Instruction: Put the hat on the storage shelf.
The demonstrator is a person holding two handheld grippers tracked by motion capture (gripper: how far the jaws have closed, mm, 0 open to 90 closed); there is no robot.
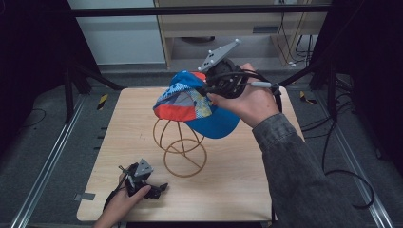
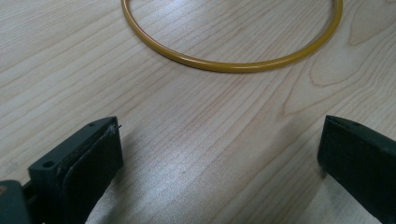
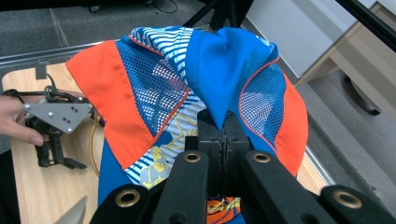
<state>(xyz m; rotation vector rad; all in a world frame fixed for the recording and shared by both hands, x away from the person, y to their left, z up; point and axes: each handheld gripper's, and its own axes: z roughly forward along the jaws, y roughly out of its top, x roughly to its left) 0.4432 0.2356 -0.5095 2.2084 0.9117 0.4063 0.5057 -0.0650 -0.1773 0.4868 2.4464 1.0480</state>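
Note:
A blue, orange and patterned cap (image 1: 195,102) hangs in the air over a golden wire hat stand (image 1: 179,145) near the table's middle. My right gripper (image 1: 211,88) is shut on a pinched fold of the cap's blue cloth (image 3: 219,100), its jaws pressed together at the fabric. The cap's mesh panels and orange sides spread in front of the right gripper (image 3: 225,135). My left gripper (image 1: 159,189) rests low on the table at the front left, open, with bare wood between its jaws (image 2: 219,154). The stand's round base ring (image 2: 233,65) lies just ahead of it.
The light wooden table (image 1: 237,175) has bare room to the right and front of the stand. Black frame legs and cables (image 1: 332,156) surround it on the grey floor. A cabinet (image 1: 228,28) stands behind the table.

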